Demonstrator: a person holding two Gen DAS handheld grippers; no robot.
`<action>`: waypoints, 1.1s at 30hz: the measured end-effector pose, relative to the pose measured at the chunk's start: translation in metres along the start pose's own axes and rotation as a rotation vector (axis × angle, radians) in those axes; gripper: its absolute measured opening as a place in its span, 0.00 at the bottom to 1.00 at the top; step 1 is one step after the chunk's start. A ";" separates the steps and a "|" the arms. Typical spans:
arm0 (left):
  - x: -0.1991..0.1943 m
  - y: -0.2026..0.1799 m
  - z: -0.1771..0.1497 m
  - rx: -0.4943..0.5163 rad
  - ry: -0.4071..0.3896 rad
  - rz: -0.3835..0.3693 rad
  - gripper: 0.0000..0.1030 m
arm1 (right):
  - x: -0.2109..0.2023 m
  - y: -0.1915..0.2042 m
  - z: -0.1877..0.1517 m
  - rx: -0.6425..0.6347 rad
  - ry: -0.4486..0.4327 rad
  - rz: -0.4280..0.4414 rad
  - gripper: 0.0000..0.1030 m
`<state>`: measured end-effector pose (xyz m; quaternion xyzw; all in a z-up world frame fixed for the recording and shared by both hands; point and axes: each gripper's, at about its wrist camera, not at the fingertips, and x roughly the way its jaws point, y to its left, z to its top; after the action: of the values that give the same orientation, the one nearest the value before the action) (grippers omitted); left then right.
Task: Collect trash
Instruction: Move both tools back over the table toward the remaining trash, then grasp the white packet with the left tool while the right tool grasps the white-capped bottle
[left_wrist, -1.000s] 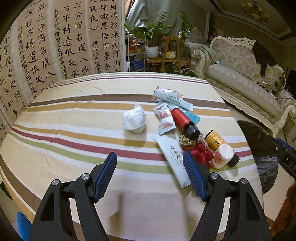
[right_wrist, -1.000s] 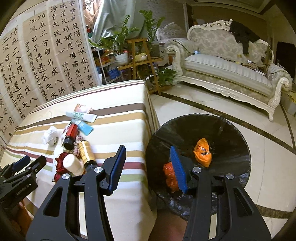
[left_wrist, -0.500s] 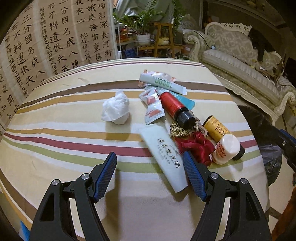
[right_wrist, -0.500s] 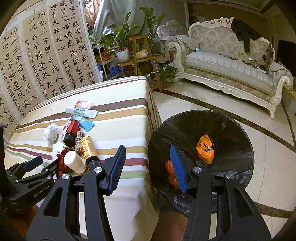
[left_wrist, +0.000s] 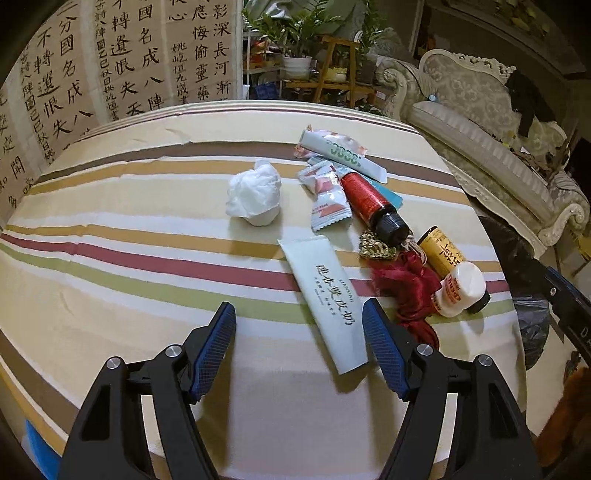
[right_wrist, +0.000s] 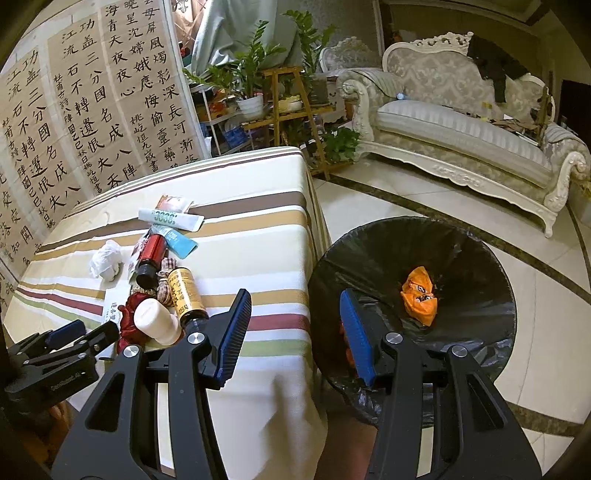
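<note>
the left gripper (left_wrist: 299, 347), open and empty, is best lowered squarely over the white tube (left_wrist: 327, 295); the right gripper (right_wrist: 291, 334) is held open above the bin (right_wrist: 476, 266).

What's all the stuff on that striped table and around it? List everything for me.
crumpled tissue: one, white, table middle
flat tubes: two, white, one near, one far
snack sachet: one, pink-white, beside the tissue
red bottle: one, black cap, lying
yellow bottle: one, lying
small white bottle: one, lying at table edge
red tassel: one, under the bottles
bin: one, black liner, on floor
orange wrapper: one, inside bin
sofa: one, pale, behind
left gripper: open
right gripper: open
</note>
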<state>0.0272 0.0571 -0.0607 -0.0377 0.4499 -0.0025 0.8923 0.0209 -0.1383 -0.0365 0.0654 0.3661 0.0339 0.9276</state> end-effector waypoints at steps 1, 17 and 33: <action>0.001 -0.002 0.001 0.008 -0.004 0.006 0.68 | 0.000 0.001 0.000 -0.002 0.000 0.000 0.47; -0.012 0.020 0.001 0.001 -0.066 -0.064 0.21 | -0.004 0.021 -0.003 -0.039 0.003 0.035 0.47; -0.012 0.028 -0.001 -0.092 -0.021 -0.133 0.63 | -0.009 0.037 -0.006 -0.067 0.001 0.047 0.47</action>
<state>0.0182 0.0851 -0.0541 -0.1085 0.4368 -0.0406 0.8921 0.0094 -0.1020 -0.0294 0.0429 0.3638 0.0679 0.9280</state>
